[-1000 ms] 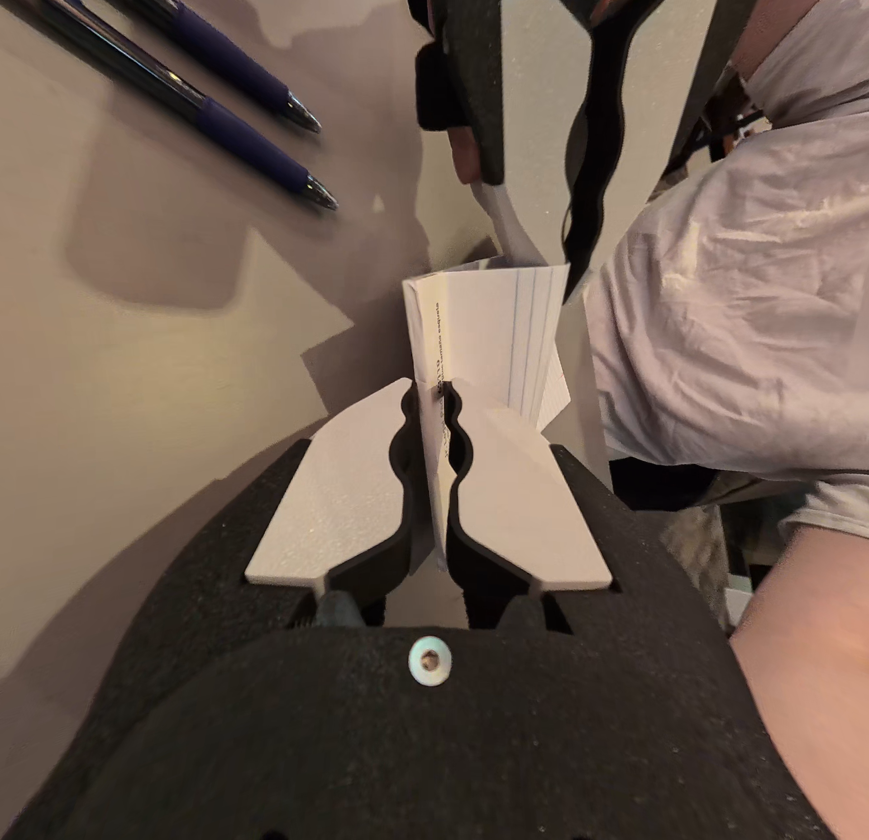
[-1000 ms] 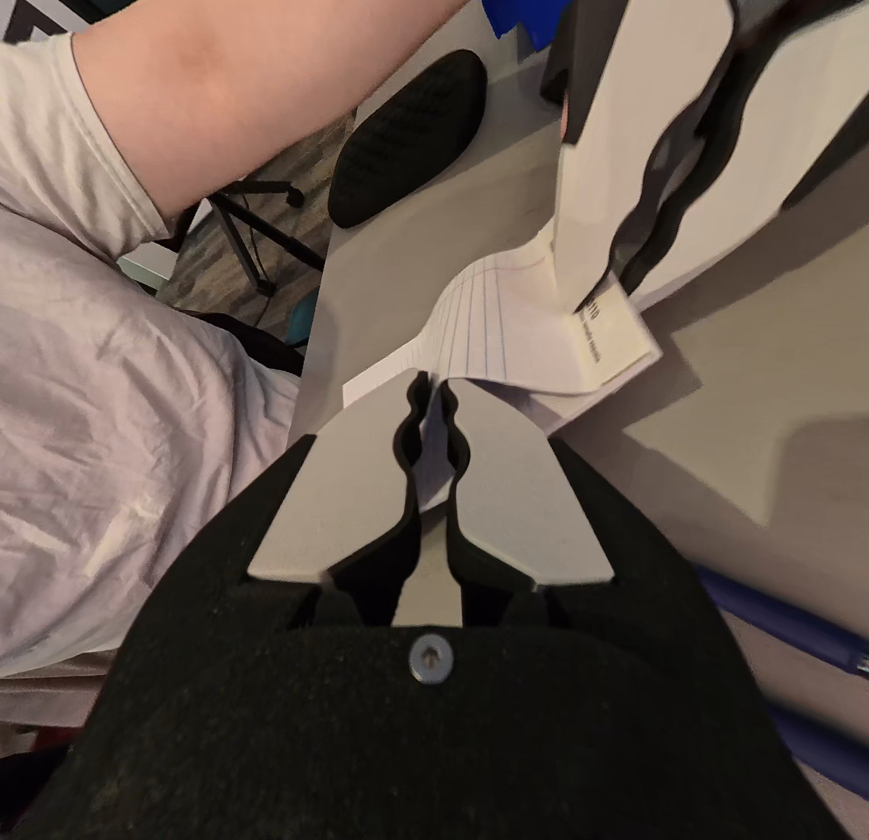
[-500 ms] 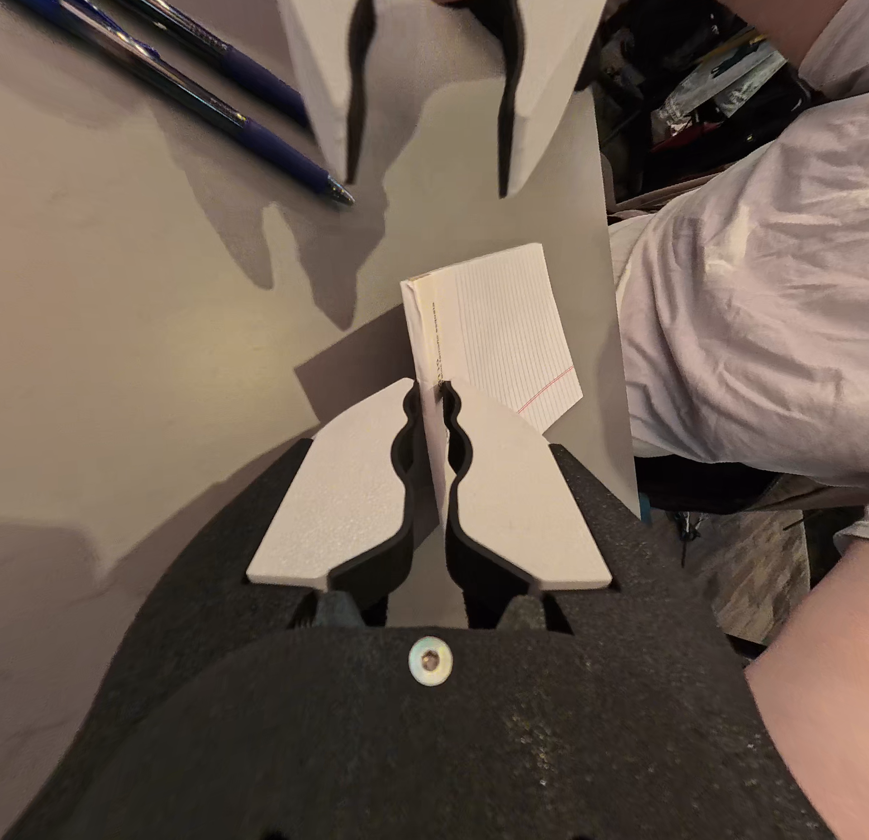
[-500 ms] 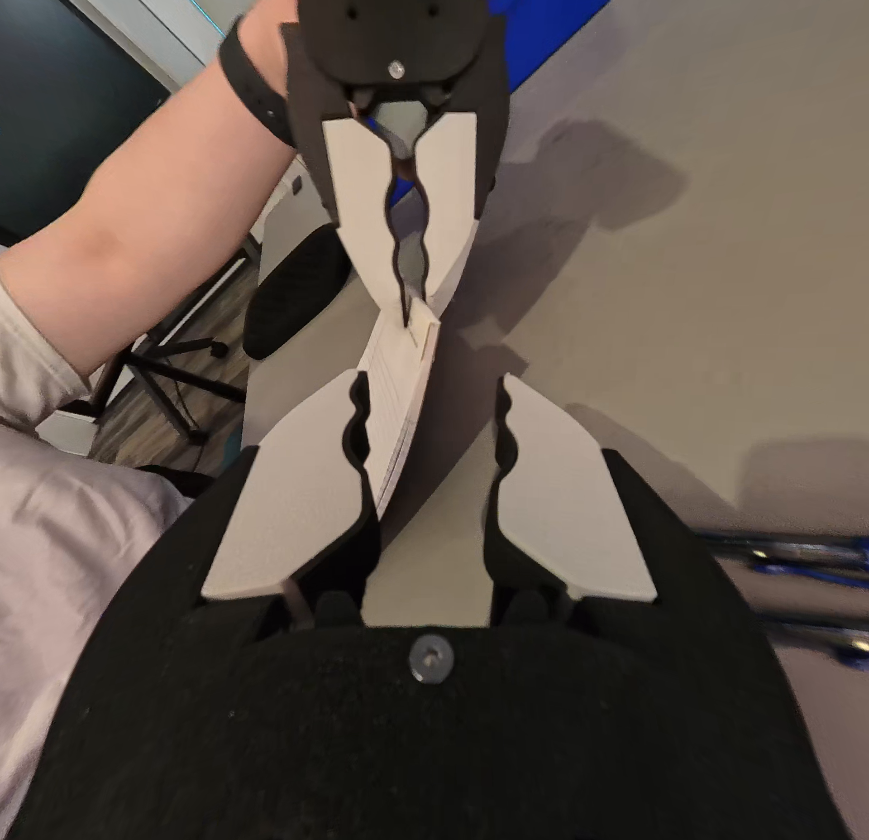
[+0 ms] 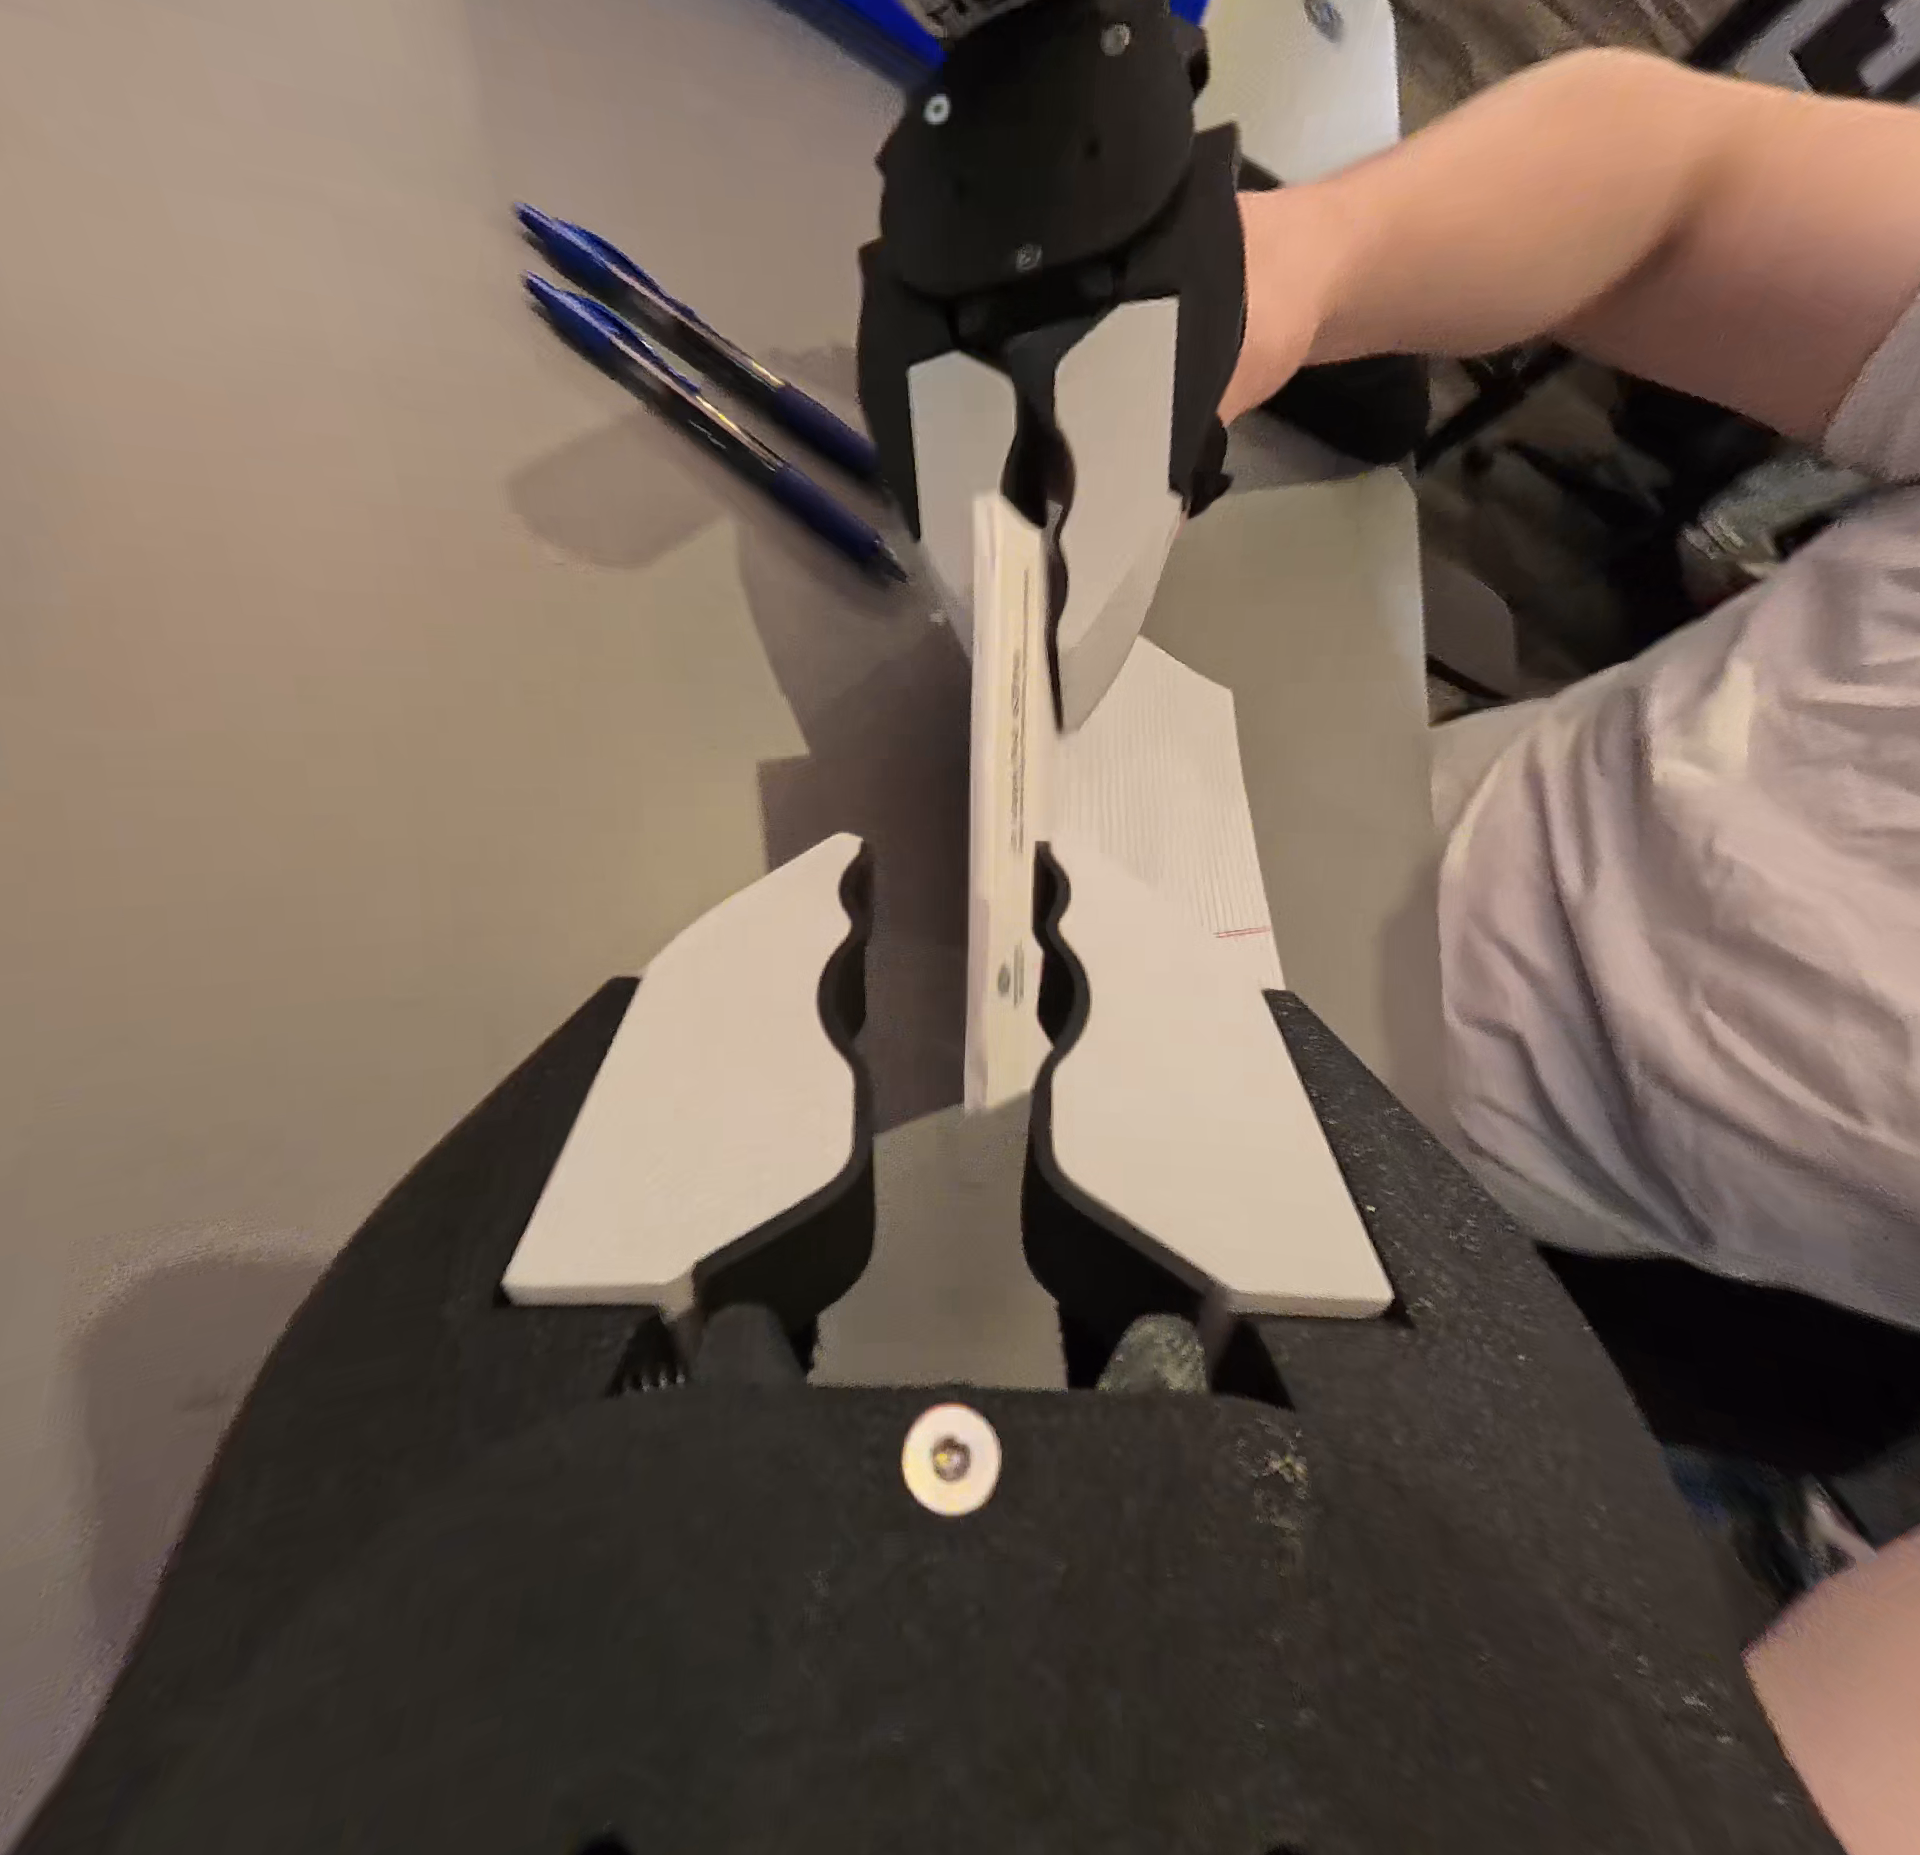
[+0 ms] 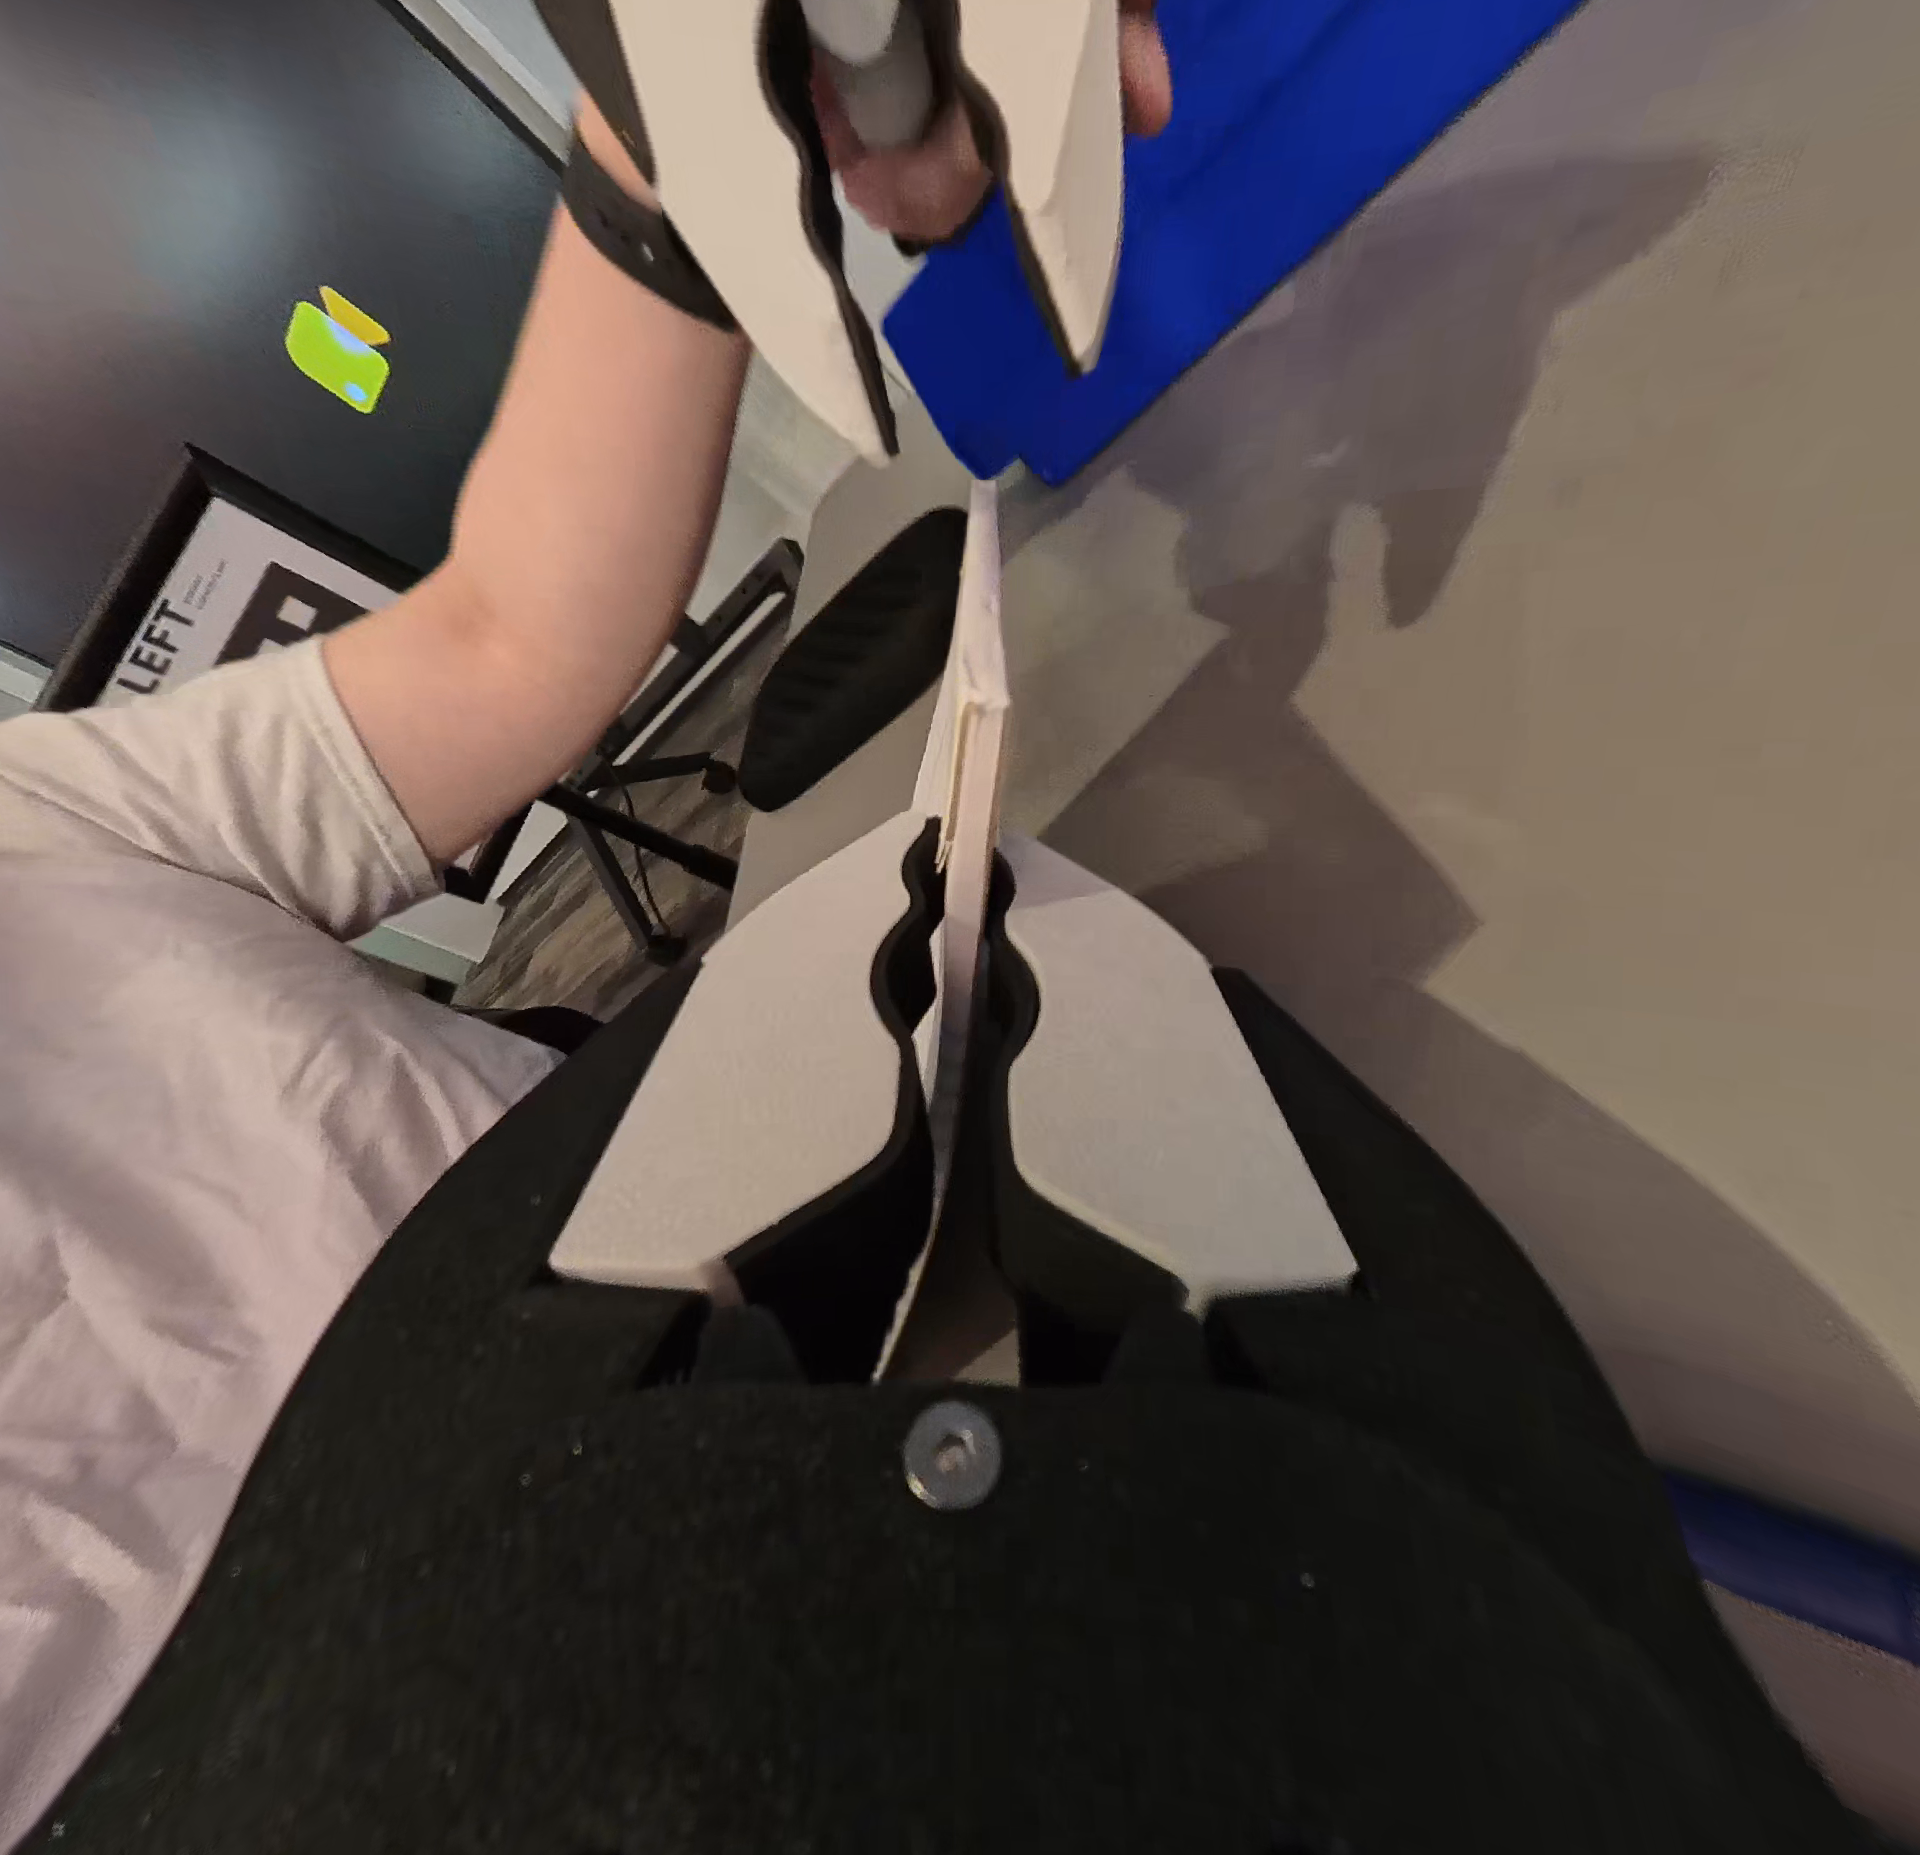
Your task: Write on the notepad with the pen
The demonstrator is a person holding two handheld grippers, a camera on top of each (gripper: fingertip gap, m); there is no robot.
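R gripper (image 6: 961, 870) clamps the white lined paper notepad (image 5: 1003, 818) edge-on; L gripper (image 5: 951, 860) is spread, pad between its fingers. Pad's long axis runs 12–6. Two blue plastic pens (image 5: 717, 403) lie at 11, nearer R.

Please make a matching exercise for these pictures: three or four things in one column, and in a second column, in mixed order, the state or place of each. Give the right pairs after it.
Things
1. left gripper
2. right gripper
3. notepad
4. two blue pens

States or places
A. lying side by side on the table
B. held on edge, above the table
C. jaws open
D. shut on the notepad

Pairs: 1-C, 2-D, 3-B, 4-A
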